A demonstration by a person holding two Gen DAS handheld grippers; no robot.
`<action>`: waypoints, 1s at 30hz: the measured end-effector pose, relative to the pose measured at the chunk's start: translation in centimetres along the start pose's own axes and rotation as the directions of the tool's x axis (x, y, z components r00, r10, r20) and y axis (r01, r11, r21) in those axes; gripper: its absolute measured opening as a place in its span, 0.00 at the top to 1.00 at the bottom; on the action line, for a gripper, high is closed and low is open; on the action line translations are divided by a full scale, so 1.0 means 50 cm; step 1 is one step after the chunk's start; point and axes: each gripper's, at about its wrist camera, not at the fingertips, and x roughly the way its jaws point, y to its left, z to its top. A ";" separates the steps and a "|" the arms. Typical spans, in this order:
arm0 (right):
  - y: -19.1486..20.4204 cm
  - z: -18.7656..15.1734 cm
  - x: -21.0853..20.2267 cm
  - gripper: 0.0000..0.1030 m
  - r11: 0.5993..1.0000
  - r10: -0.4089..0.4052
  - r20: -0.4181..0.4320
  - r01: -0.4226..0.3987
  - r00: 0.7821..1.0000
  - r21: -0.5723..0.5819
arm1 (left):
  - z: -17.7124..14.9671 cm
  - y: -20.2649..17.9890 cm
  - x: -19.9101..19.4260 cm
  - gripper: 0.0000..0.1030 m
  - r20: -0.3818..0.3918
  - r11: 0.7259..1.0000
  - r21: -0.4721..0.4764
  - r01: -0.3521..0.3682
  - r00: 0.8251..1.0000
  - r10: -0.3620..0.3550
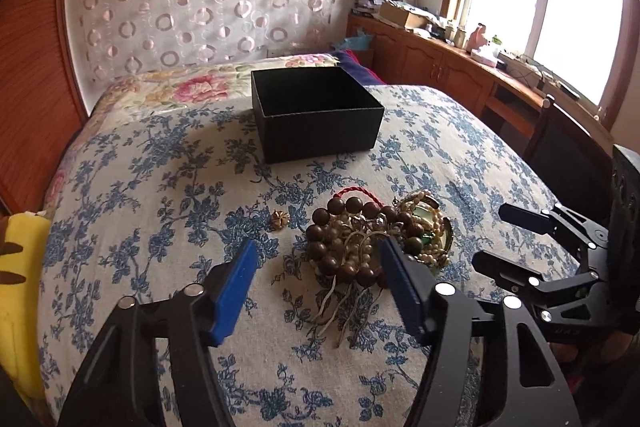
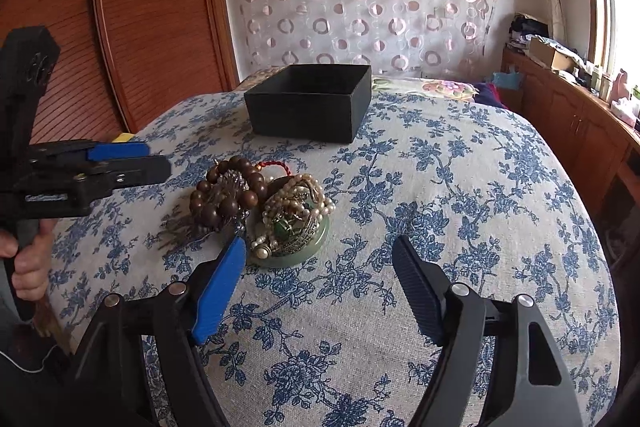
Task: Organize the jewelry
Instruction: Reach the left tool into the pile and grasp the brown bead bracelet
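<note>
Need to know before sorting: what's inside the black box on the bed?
The black box is open-topped. Only its dark inner walls show, with no jewelry visible; its floor is hidden behind the near wall in both views.

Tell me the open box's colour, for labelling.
Plain black box, inside and out; clearest in the left wrist view.

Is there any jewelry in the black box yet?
No, the black box looks empty inside, and the jewelry lies heaped on the cloth in front of it.

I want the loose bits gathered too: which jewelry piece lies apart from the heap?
The small gold flower-shaped piece, alone on the cloth just left of the brown wooden beads; everything else is tangled together.
</note>
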 end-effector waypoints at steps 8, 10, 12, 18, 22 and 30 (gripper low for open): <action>-0.001 -0.004 0.004 0.24 1.000 0.002 -0.002 -0.002 1.000 0.002 | 0.011 0.005 0.062 0.64 -0.060 1.000 -0.002 0.015 0.998 -0.015; -0.002 -0.004 0.004 0.24 1.000 0.003 -0.004 -0.003 1.000 0.005 | 0.013 0.009 0.073 0.68 -0.069 1.000 -0.013 0.017 0.997 -0.017; -0.002 -0.004 0.004 0.24 1.000 0.004 -0.003 -0.004 1.000 0.004 | 0.013 0.014 0.085 0.69 -0.081 0.999 -0.021 0.025 0.996 -0.026; -0.001 -0.004 0.004 0.24 1.000 0.004 -0.003 -0.004 1.000 0.006 | 0.009 0.027 0.104 0.71 -0.100 0.996 -0.072 0.054 0.993 -0.061; 0.000 -0.005 0.004 0.24 1.000 0.007 -0.007 -0.007 1.000 0.007 | 0.011 0.024 0.097 0.88 -0.101 0.995 -0.068 0.069 0.992 -0.076; 0.002 -0.003 0.009 0.24 1.000 0.005 -0.022 -0.005 1.000 -0.002 | 0.029 0.020 -0.007 0.88 0.054 0.997 -0.062 0.046 0.998 -0.042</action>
